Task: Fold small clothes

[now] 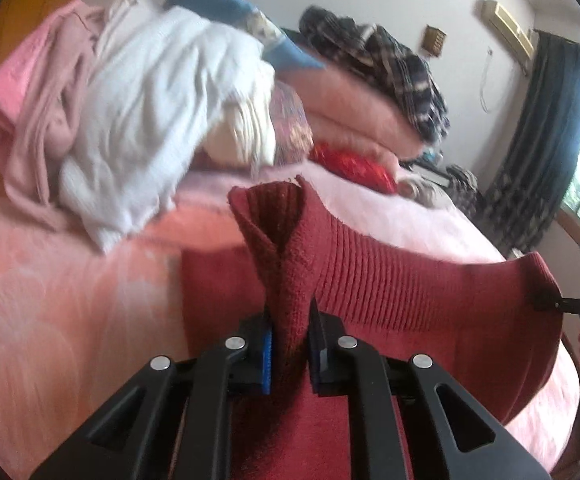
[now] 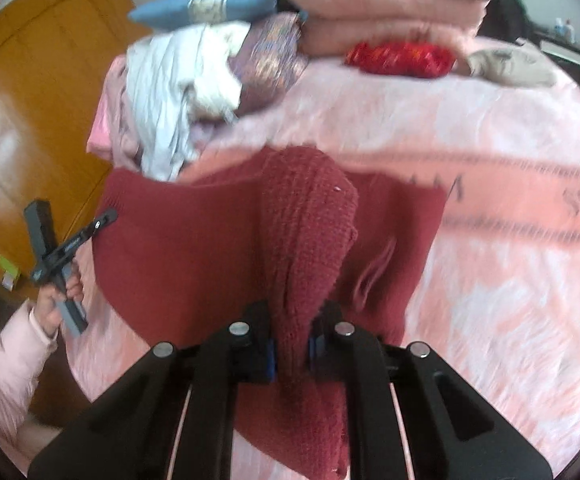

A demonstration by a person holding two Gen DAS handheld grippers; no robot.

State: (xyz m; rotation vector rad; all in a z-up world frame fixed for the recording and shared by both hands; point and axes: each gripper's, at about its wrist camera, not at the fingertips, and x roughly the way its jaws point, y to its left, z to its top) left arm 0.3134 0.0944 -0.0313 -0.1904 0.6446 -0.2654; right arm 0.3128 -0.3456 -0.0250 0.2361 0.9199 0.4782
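A dark red knitted garment (image 1: 409,284) is held stretched above the pink bed. My left gripper (image 1: 290,344) is shut on one bunched corner of it. My right gripper (image 2: 293,350) is shut on the other bunched corner (image 2: 309,240). The garment hangs slack between the two grippers and its lower part drapes toward the bed. The right gripper also shows at the right edge of the left wrist view (image 1: 549,302), clamped on the knit's corner. The left gripper also shows at the left of the right wrist view (image 2: 104,220), in a hand with a pink sleeve.
A pile of white and pink clothes (image 1: 122,120) lies at the bed's far left. Folded pink blankets (image 2: 385,8), a plaid garment (image 1: 385,64), a blue pillow (image 2: 206,4) and a red item (image 2: 401,58) sit at the head. An orange wooden wardrobe (image 2: 30,100) stands left.
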